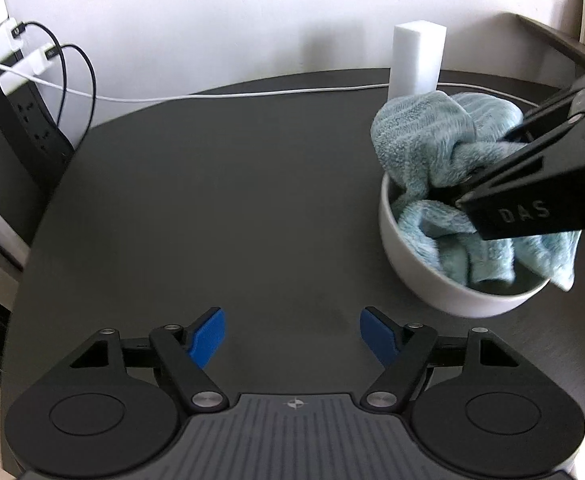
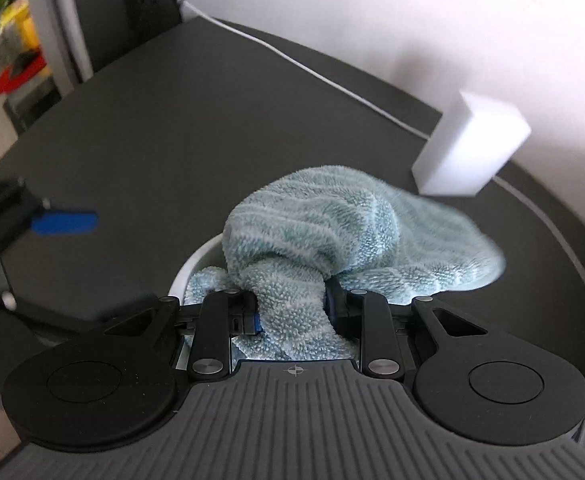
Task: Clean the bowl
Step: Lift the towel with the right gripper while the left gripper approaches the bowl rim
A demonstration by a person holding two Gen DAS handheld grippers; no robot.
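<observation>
Mostly hidden bowl (image 1: 420, 276) under towel (image 2: 324, 232) in clenched right gripper (image 2: 292, 312); left gripper (image 1: 292, 336) spread, empty.

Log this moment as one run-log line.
step: wiping bowl | right gripper: shut on towel, inside bowl | left gripper: open, holds nothing, over table | sponge block: upright behind bowl

Dark round table (image 1: 220, 184) against white wall (image 1: 212, 20), seemingly daylit.

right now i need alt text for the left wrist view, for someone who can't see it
The right claw grips a light blue towel bunched into a white bowl on a dark table. The left claw hangs open nearby, and a white block stands behind the bowl.
</observation>
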